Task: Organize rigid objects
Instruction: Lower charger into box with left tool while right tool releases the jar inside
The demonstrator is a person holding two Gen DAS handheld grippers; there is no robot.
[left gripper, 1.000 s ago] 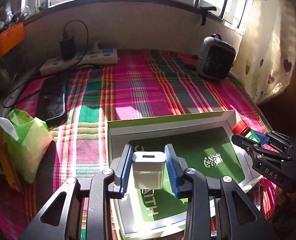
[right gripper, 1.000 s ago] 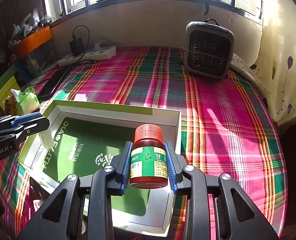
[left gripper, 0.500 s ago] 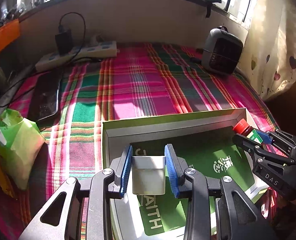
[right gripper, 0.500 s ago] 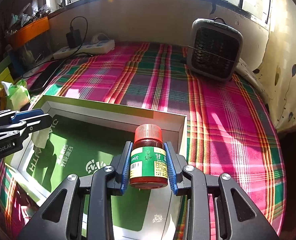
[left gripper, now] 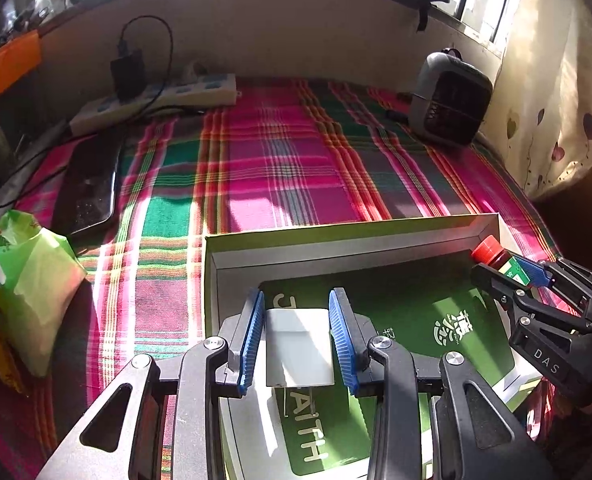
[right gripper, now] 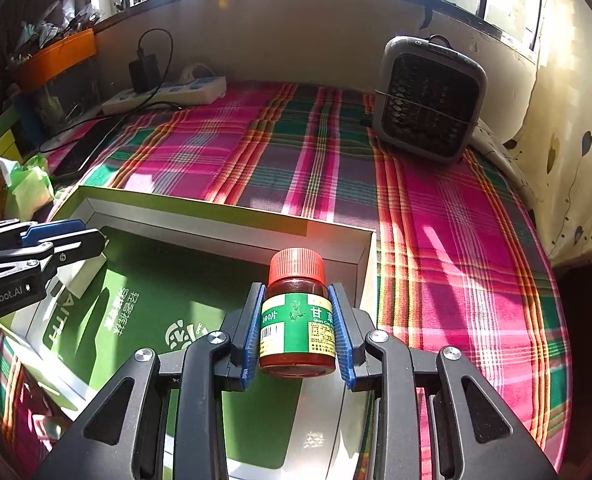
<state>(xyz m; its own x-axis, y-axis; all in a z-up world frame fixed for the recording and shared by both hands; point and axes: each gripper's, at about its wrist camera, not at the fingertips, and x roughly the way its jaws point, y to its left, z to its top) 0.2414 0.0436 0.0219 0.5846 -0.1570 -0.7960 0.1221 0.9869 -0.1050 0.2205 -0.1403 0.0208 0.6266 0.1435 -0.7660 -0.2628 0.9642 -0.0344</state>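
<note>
Over the box lid (left gripper: 376,240), both grippers hang above its green-printed inside. Left gripper (left gripper: 298,344): jaws partly closed, blue pads clamped on both sides of the white charger block (left gripper: 298,348), held over the lid's near-left area. Right gripper (right gripper: 296,332): jaws narrow, gripping the red-capped pill bottle (right gripper: 297,316) upright by its green label, near the lid's far-right corner. Lid sits on the plaid cloth (right gripper: 436,220), toward its near edge. Small heater (right gripper: 430,100) at the cloth's far-right corner, power strip (left gripper: 156,98) along the far-left edge.
</note>
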